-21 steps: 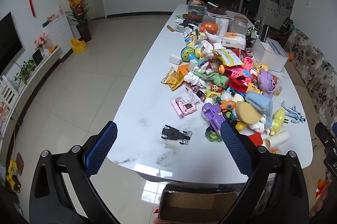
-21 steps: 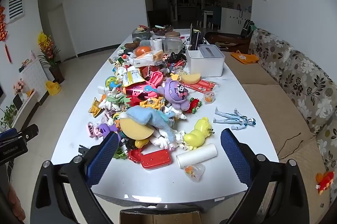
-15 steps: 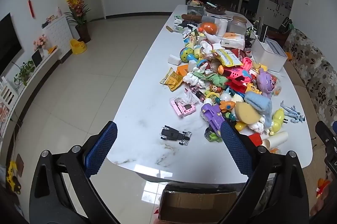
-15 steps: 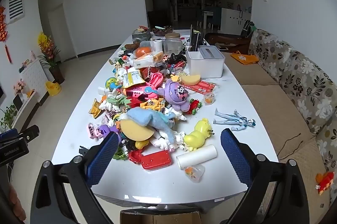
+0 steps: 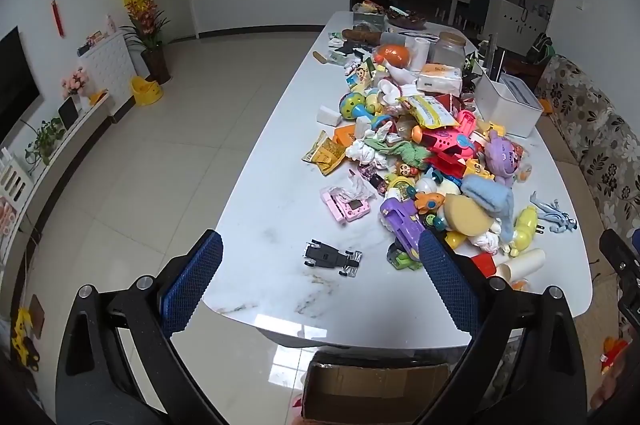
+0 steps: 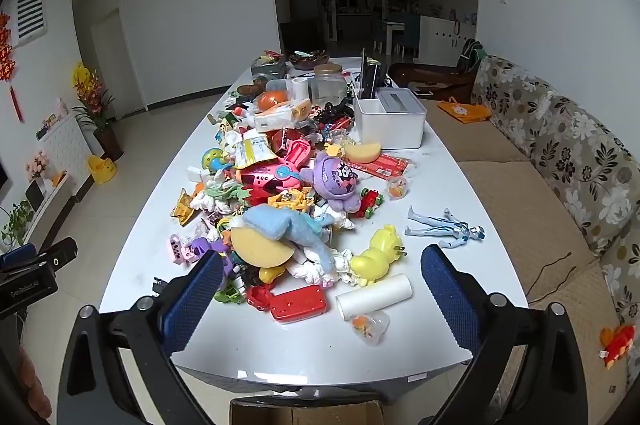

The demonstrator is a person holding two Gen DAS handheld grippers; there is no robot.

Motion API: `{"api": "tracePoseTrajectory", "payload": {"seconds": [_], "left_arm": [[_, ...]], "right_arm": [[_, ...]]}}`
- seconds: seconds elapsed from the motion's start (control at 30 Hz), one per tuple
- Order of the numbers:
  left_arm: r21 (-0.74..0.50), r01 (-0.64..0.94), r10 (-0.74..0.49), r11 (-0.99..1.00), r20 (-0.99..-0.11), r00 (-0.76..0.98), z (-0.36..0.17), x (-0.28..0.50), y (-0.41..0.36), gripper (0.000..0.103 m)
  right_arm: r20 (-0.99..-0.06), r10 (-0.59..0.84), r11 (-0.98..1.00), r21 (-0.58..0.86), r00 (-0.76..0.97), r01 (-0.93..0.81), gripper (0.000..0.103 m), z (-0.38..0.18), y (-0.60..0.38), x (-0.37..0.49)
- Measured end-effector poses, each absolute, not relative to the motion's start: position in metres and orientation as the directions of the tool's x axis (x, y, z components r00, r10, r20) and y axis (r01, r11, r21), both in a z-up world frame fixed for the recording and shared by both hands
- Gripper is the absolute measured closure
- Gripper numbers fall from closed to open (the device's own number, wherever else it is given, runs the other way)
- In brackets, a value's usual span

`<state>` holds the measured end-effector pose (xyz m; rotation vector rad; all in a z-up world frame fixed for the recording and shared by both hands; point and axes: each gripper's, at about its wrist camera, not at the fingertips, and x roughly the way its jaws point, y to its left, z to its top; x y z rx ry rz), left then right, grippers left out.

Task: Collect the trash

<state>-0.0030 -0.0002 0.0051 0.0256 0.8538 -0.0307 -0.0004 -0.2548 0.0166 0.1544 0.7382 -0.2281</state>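
Trash lay tangled among toys on the desk [image 5: 276, 225]; both hand-held grippers, left [image 5: 320, 281] and right [image 6: 322, 299], gaped empty, so a careless grab risked snagging toys instead of the crumpled tissue [image 6: 316, 271].

One table [image 5: 280, 225], one cardboard box [image 5: 372, 385], two grippers, one white bin [image 6: 394, 129].

A yellow snack wrapper [image 5: 327, 153] lies flat and crumpled on the white table [image 5: 276, 225], at the left edge of the toy pile [image 6: 280, 209]. Balled white tissues [image 5: 366, 153] sit just beside it, pressed against the pile, and more white wads [image 6: 320, 267] lie at the pile's near end. A clear crinkled wrapper [image 5: 354, 189] rests on what seems to be a pink toy at the pile's left side. A cardboard box [image 5: 372, 391] stands open-topped on the floor, under the table's near edge.
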Motion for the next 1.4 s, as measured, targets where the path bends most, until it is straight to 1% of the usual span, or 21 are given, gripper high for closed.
{"api": "tracePoseTrajectory", "payload": {"seconds": [0.9, 1.0, 1.4], "left_arm": [[0.010, 0.041, -0.019, 0.999, -0.751, 0.660, 0.004, -0.002, -0.006, 0.007], [0.010, 0.045, -0.022, 0.999, -0.751, 0.660, 0.003, -0.003, 0.001, 0.007], [0.006, 0.047, -0.026, 0.999, -0.754, 0.656, -0.002, -0.007, 0.006, 0.007]], "right_arm": [[-0.687, -0.139, 0.965, 0.066, 0.713, 0.252, 0.006, 0.014, -0.252, -0.002], [-0.687, -0.137, 0.966, 0.067, 0.714, 0.249, 0.006, 0.006, -0.249, -0.006], [-0.688, -0.137, 0.967, 0.064, 0.713, 0.248, 0.006, 0.008, -0.249, -0.005]]}}
